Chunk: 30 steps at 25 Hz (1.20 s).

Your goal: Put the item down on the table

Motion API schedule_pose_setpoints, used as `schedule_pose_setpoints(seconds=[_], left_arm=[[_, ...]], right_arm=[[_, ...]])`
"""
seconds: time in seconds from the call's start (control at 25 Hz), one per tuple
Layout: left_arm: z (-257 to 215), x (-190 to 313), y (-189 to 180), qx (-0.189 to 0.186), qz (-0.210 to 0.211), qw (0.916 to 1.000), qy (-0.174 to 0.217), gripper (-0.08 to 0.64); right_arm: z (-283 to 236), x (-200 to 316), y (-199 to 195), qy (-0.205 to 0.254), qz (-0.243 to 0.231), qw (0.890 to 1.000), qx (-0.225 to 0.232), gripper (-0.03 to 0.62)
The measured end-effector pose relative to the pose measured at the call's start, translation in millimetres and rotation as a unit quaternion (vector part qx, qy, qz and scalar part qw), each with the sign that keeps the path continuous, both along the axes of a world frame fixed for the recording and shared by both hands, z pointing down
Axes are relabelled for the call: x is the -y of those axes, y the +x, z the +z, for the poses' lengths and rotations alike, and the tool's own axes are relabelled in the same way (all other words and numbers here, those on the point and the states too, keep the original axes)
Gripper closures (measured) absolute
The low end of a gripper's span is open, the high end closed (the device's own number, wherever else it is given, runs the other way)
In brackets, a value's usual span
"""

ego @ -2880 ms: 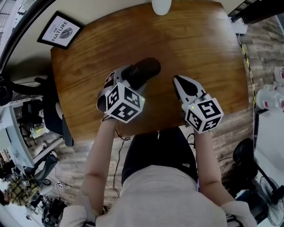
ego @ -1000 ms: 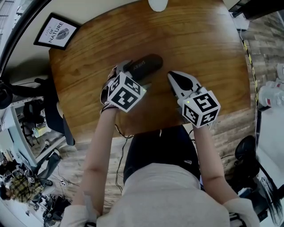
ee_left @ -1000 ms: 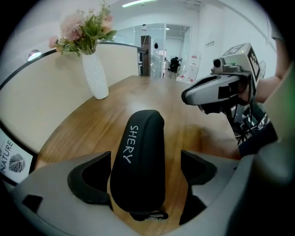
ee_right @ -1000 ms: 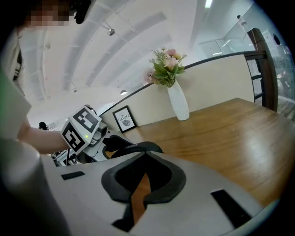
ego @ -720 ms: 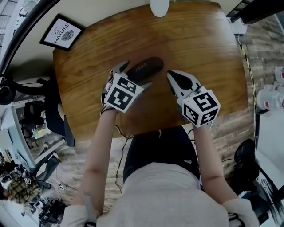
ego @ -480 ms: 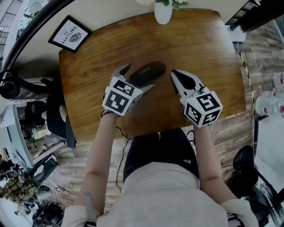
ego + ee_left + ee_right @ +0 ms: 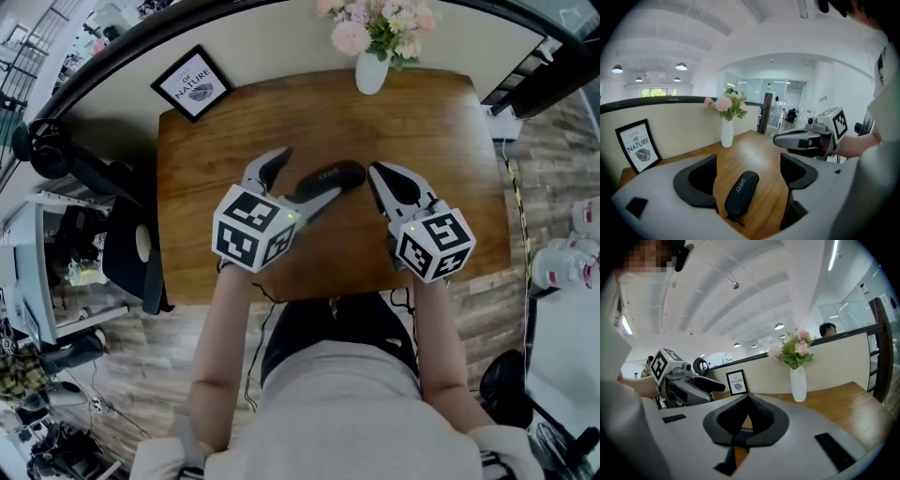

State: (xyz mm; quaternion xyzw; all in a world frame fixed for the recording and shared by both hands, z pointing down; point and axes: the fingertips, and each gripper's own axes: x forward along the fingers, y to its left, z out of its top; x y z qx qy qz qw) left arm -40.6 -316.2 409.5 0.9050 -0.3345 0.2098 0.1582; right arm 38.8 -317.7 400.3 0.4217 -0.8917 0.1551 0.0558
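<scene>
The black glasses case [image 7: 334, 174] lies flat on the tabletop [image 7: 441, 141], free beneath your left tool [image 7: 302, 178]. Its jaws stand wide apart but have just been closing a little, with nothing pressed between them. Your right tool [image 7: 382, 178] is pinched together, empty. If you dip or swing the left, a jaw could knock the case askew. Earlier the left clamped the case; now both tools sit higher.

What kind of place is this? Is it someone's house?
Probably an office or lab, not a house: glass-walled rooms and rows of ceiling lamps stretch behind the wooden table, and an office chair stands beside it. The flower vase is just decoration.
</scene>
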Motion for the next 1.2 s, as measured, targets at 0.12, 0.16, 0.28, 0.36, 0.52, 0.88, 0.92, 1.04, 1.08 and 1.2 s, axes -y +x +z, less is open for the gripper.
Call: schedule_pose_setpoints(seconds=[0.12,0.16,0.28,0.36,0.52,0.88,0.92,1.04,1.08,1.2], left_arm=[[-25,-6,-6,-0.036,-0.015,0.999,0.02,0.157],[-32,-8,-7,-0.048,-0.018,0.9984,0.025,0.166],[-50,-17,-12,-0.081,-0.027,0.9957,0.036,0.194],[-58,-23,-17,-0.097,-0.037,0.9938,0.042,0.216],[-66,-34,-25,-0.118,-0.058,0.99,0.051,0.269],[-68,-56,-25,-0.142,-0.061,0.986,0.062,0.418],[-66,-59,-24,-0.141,-0.059,0.9866,0.059,0.427],[-59,-65,-23,-0.131,-0.063,0.9879,0.054,0.485],[-57,-66,-23,-0.129,-0.065,0.9881,0.052,0.515],[-52,-70,-21,-0.135,-0.068,0.9875,0.046,0.545]], right_arm=[[-16,-2,-8,0.015,-0.01,1.0,-0.005,0.581],[-21,-3,-10,0.02,-0.013,1.0,-0.007,0.581],[-36,-9,-18,0.033,-0.024,0.999,-0.01,0.581],[-44,-15,-25,0.039,-0.035,0.999,-0.008,0.581],[-56,-30,-41,0.042,-0.073,0.996,-0.001,0.581],[-61,-61,-63,0.039,-0.128,0.991,-0.007,0.581],[-60,-63,-65,0.038,-0.129,0.991,-0.008,0.581],[-58,-67,-67,0.037,-0.122,0.992,-0.007,0.581],[-57,-68,-68,0.036,-0.121,0.992,-0.006,0.581],[-51,-74,-71,0.03,-0.125,0.992,-0.004,0.581]])
